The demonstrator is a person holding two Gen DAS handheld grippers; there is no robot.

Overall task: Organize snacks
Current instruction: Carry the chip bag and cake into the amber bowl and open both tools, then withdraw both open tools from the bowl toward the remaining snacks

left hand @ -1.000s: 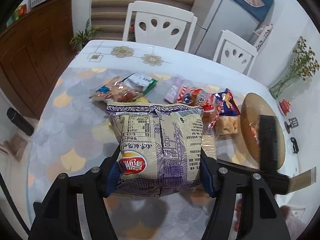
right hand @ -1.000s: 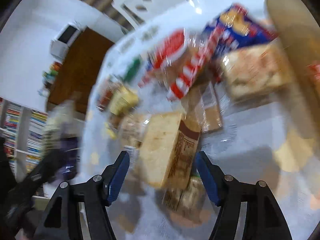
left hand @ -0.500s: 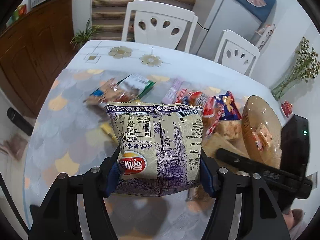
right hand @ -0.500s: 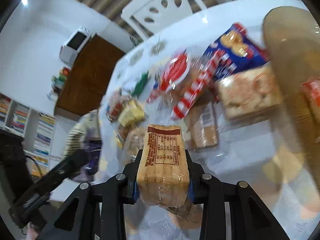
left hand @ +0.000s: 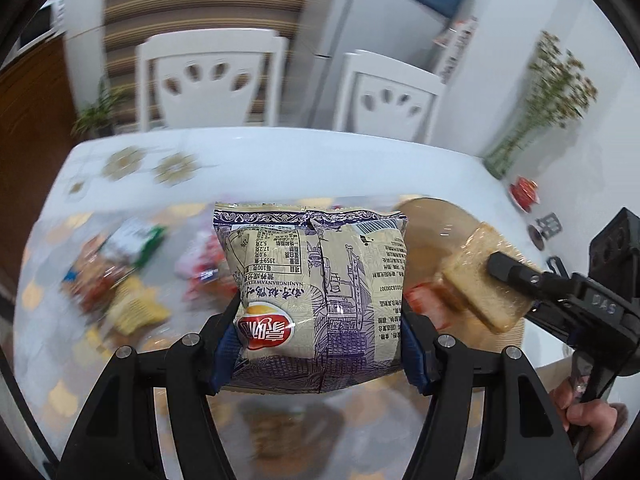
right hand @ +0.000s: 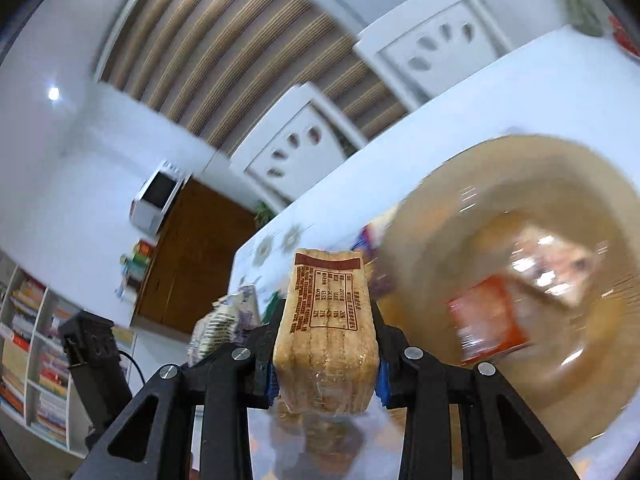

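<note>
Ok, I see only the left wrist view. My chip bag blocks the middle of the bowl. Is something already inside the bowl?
Observer: Yes. In the right wrist view the amber bowl holds an orange-red packet and a paler wrapped snack, both blurred.
Operator: Can you see print on the bread pack?
Observer: Yes, the bread pack has a brown printed table on the end facing that camera.
Operator: How does the right gripper hold it?
Observer: The right gripper is shut on its two broad sides, pack upright between the blue pads.
</note>
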